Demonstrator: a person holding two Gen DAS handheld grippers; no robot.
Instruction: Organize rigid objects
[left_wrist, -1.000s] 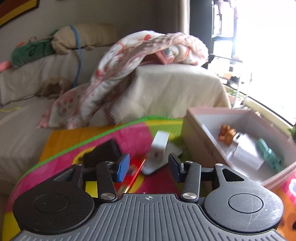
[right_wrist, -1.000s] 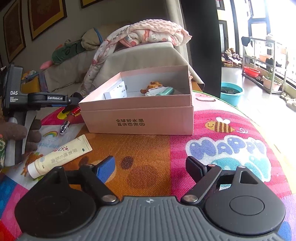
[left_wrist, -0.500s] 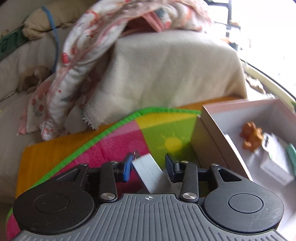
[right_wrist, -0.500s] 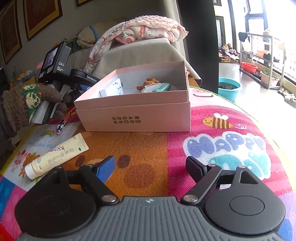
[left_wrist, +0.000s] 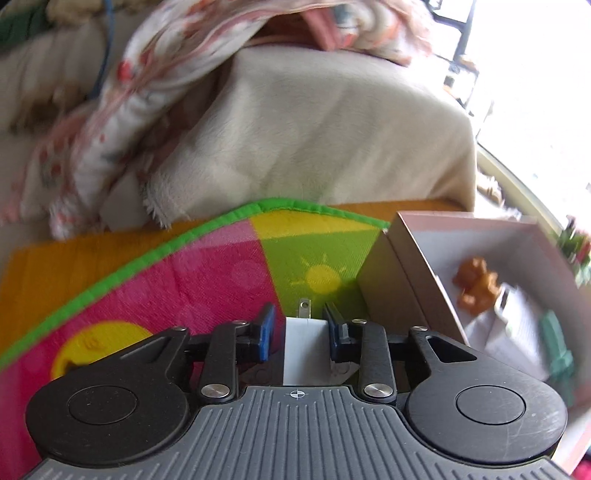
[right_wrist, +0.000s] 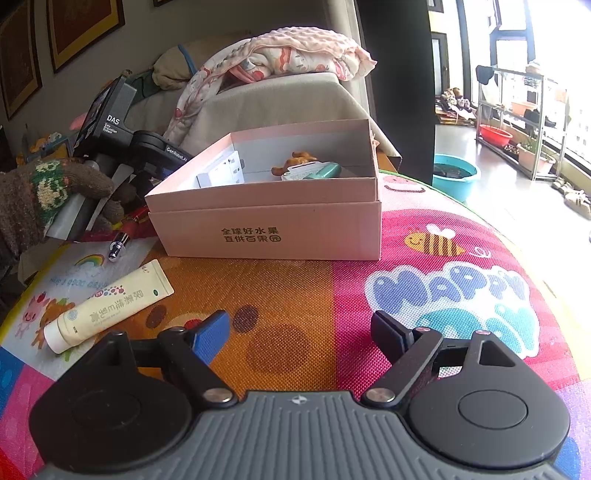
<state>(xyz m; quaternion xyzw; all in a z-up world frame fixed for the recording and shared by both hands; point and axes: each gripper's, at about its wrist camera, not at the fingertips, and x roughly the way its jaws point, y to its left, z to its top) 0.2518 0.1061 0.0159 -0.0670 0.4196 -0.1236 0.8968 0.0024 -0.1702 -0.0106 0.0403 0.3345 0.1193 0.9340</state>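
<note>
The pink cardboard box (right_wrist: 264, 221) sits open on the colourful play mat (right_wrist: 369, 295), toward the mat's far edge by the sofa, and it is already partly filled: a small orange-brown figurine (left_wrist: 476, 288), a white boxy item (right_wrist: 221, 173) and a teal piece (left_wrist: 557, 354) lie inside it. So a fair share of the sorting looks done.

The left claw (left_wrist: 298, 332) is down on the mat just beside the box's left wall, and its jaws have just been closing around a white plug adapter (left_wrist: 303, 350), whose metal prong pokes out ahead of the fingers. The pads sit against or very nearly against its sides; I judge it gripped, or within a hair of it, but it is not yet lifted.

The right claw (right_wrist: 301, 336) hovers over the near part of the mat with its jaws wide apart and nothing between them.

Still loose on the mat, near its left edge, are a cream tube (right_wrist: 110, 306) and a small silver-tipped cylinder (right_wrist: 119, 245), with something red behind it that I cannot make out. By my reckoning the adapter goes into the box next, then those remaining pieces.
</note>
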